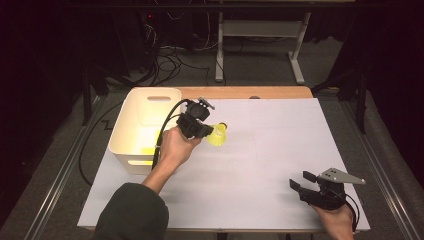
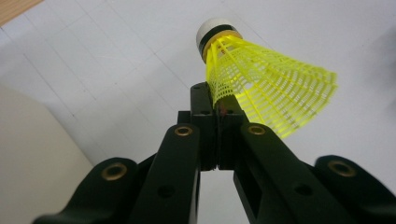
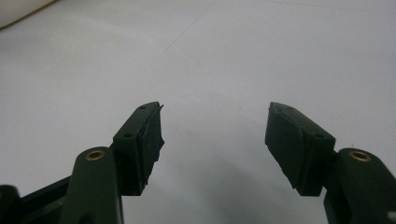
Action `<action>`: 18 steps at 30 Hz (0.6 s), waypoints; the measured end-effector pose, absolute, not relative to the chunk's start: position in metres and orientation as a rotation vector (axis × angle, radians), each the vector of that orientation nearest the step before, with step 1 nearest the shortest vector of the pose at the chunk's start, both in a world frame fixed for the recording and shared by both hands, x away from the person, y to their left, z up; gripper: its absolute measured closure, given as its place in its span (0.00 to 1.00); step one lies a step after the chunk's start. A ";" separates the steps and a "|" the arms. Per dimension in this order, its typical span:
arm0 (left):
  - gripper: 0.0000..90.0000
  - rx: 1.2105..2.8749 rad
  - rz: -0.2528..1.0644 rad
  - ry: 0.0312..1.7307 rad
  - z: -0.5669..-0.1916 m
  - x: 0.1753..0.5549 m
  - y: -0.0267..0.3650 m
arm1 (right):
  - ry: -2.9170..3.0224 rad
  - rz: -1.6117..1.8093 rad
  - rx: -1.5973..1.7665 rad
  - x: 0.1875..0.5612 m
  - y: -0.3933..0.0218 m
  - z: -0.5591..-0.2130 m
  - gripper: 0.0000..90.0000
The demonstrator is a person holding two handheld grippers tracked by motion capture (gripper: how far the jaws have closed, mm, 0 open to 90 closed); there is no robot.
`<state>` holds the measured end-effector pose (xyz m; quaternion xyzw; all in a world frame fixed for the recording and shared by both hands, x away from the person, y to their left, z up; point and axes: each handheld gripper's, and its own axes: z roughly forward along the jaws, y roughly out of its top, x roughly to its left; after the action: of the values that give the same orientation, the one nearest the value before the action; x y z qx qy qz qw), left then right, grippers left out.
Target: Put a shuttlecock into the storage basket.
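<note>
The left gripper [image 2: 217, 109] is clenched on the mesh skirt of a yellow shuttlecock [image 2: 261, 84], which is held above the white table [image 1: 260, 165] just beside the white bin [image 1: 145, 125], cork end pointing away from the bin. The thin plastic skirt is pinched at one edge only, so it should probably be carried gently and kept level, then released once it is well over the bin's rim. The right gripper [image 3: 215, 135] is held spread wide and empty near the table's front right corner.
</note>
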<state>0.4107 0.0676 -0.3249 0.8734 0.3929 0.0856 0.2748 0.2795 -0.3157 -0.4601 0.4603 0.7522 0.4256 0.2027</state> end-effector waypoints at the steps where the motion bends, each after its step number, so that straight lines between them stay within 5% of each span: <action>1: 0.99 2.344 0.229 1.059 -0.324 0.411 0.069 | 2.099 1.187 1.285 0.279 -0.316 -0.460 0.41; 18: 0.99 2.313 0.244 1.093 -0.307 0.413 0.088 | 2.107 1.169 1.276 0.279 -0.314 -0.460 0.41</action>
<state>0.4133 0.0882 -0.3075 0.8635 0.4082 0.0910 0.2819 0.2793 -0.3144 -0.4604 0.4580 0.7561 0.4197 0.2058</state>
